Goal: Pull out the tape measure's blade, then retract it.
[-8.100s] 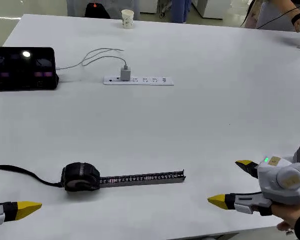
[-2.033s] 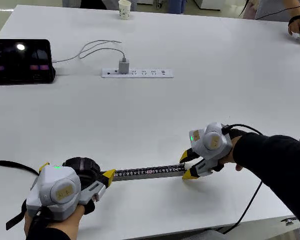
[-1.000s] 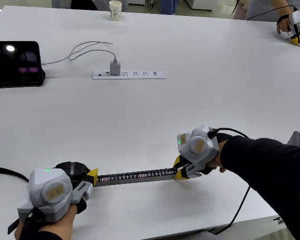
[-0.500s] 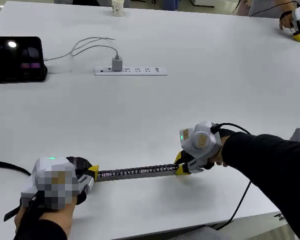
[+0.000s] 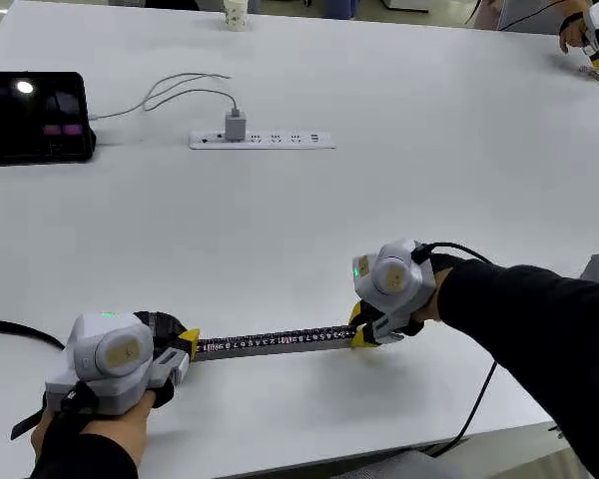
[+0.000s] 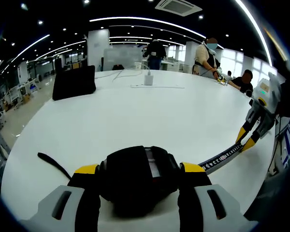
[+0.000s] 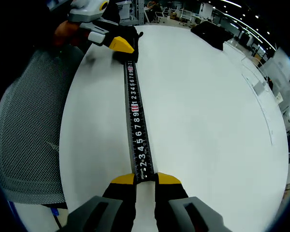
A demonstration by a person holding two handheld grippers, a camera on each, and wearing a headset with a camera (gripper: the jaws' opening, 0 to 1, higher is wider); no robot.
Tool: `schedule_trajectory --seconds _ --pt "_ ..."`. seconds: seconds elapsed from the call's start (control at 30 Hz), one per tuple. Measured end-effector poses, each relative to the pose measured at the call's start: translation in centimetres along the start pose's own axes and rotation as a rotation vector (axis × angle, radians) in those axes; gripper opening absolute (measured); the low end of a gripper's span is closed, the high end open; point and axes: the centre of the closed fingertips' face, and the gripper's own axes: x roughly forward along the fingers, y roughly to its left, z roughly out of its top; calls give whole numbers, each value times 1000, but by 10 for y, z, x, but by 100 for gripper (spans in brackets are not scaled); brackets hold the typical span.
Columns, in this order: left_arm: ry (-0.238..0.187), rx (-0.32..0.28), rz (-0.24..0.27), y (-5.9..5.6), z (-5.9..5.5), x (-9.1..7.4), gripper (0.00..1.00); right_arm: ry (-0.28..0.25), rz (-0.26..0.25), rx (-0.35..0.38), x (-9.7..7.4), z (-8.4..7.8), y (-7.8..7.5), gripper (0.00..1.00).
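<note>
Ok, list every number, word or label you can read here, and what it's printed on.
"2 3 4 5 6 7 8 9", a red mark, probably "10", then "1 2 3 4 5 6 7 8 9": on the blade, right gripper view.
Same digits in the head view: too small to read.
Tape measure case, tablet, paper cup, power strip: nothing legible.
</note>
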Motion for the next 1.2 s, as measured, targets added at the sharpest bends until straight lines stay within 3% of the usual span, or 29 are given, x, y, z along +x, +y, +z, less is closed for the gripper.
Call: schedule_trajectory --seconds 0.2,0.63,1.2 --pt "2 1 -4 0 0 0 60 -10 -5 15 0 -1 -1 10" --pt "16 -5 -13 0 -1 0 60 -64 0 -61 2 10 3 11" --pt "16 -18 -27 0 -1 0 60 -59 14 -49 6 15 1 11"
